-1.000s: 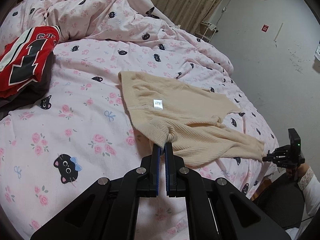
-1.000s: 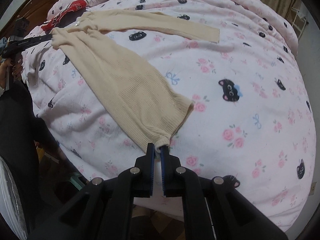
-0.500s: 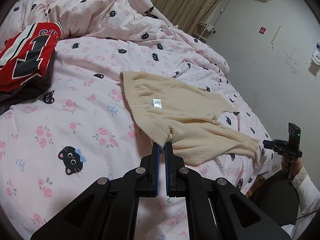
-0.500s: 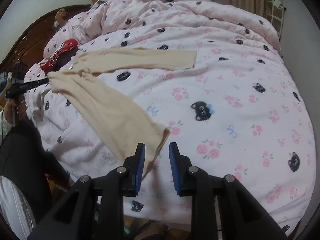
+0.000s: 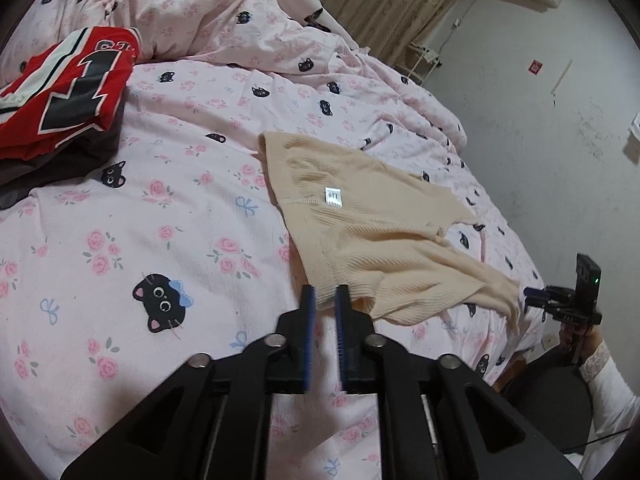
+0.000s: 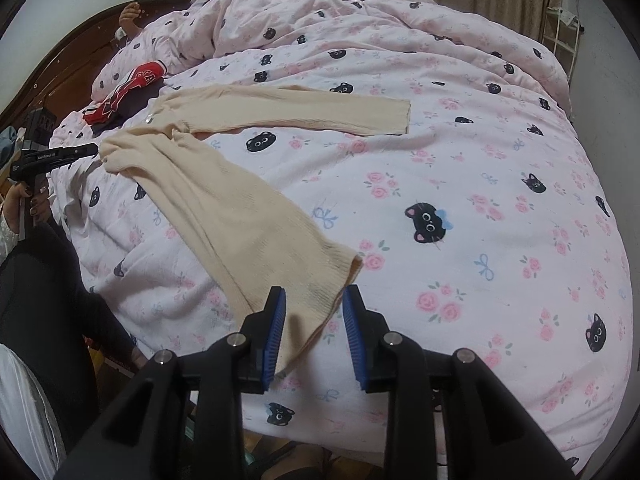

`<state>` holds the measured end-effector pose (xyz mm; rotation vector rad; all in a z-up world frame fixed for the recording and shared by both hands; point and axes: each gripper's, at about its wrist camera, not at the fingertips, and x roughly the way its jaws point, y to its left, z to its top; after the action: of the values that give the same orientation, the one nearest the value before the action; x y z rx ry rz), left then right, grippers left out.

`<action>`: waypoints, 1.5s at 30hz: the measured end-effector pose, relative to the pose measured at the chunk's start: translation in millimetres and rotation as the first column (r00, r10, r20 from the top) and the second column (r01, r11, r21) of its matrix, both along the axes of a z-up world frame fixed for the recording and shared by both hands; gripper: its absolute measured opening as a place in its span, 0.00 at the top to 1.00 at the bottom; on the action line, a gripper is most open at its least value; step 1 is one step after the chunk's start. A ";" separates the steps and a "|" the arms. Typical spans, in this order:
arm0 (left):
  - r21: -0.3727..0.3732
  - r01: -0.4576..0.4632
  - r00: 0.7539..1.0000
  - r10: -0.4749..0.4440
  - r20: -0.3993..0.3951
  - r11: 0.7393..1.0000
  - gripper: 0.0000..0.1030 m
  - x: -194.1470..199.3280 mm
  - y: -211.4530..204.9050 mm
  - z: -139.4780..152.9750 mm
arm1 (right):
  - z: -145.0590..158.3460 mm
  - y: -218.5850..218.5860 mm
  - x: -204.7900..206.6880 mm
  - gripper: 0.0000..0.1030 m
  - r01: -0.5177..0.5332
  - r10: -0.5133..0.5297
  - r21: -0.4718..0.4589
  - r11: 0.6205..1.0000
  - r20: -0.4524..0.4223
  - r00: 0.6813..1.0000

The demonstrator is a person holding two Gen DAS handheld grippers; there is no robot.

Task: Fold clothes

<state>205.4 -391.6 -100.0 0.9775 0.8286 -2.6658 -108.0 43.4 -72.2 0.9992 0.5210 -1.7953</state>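
Beige ribbed trousers [image 5: 360, 216] lie on the pink cat-print bed, waistband and white label [image 5: 333, 197] facing the left wrist view. My left gripper [image 5: 325, 308] is slightly open, its blue pads [image 5: 308, 320] just short of the waistband corner, holding nothing. In the right wrist view the trousers [image 6: 224, 208] spread in a V: one leg runs far right, the other comes toward me. My right gripper [image 6: 315, 320] is open over that near leg's cuff, which lies loose beneath the fingers. The left gripper [image 6: 80, 150] shows at the waistband end.
A folded red jersey [image 5: 60, 92] sits on dark clothes at the far left of the bed. A rumpled duvet [image 5: 248, 12] is heaped at the back. The bed edge [image 6: 320, 432] drops off right below my right gripper. A person's hand [image 6: 24, 200] holds the left gripper.
My right gripper opened, dropped the leg cuff and drew back. My left gripper, shut on the waistband until half a second ago, has now opened and the waistband lies free.
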 end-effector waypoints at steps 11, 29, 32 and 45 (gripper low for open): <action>-0.051 0.064 0.995 -0.060 0.078 0.997 0.74 -24.1 8.6 -12.6 | -0.5 6.3 -14.0 0.61 0.066 -0.065 -0.013 0.998 0.030 0.997; -0.087 0.064 0.994 -0.056 0.090 0.994 0.86 -26.7 13.2 -13.3 | -28.6 -8.1 -77.9 0.89 0.183 -0.124 -0.097 0.978 0.433 0.893; -0.089 0.065 0.994 -0.057 0.090 0.994 0.86 -26.5 13.4 -12.9 | -32.9 -8.1 -79.8 0.95 0.192 -0.128 -0.092 0.977 0.465 0.876; -0.098 0.058 0.996 -0.050 0.077 0.993 0.86 -24.8 13.7 -9.1 | -5.1 -8.5 -110.2 0.95 0.309 -0.199 -0.201 0.929 0.433 0.879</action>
<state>180.7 -377.9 -109.1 1.0821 0.6552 -2.6683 -218.2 35.0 -77.2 1.2512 -0.1182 -1.7577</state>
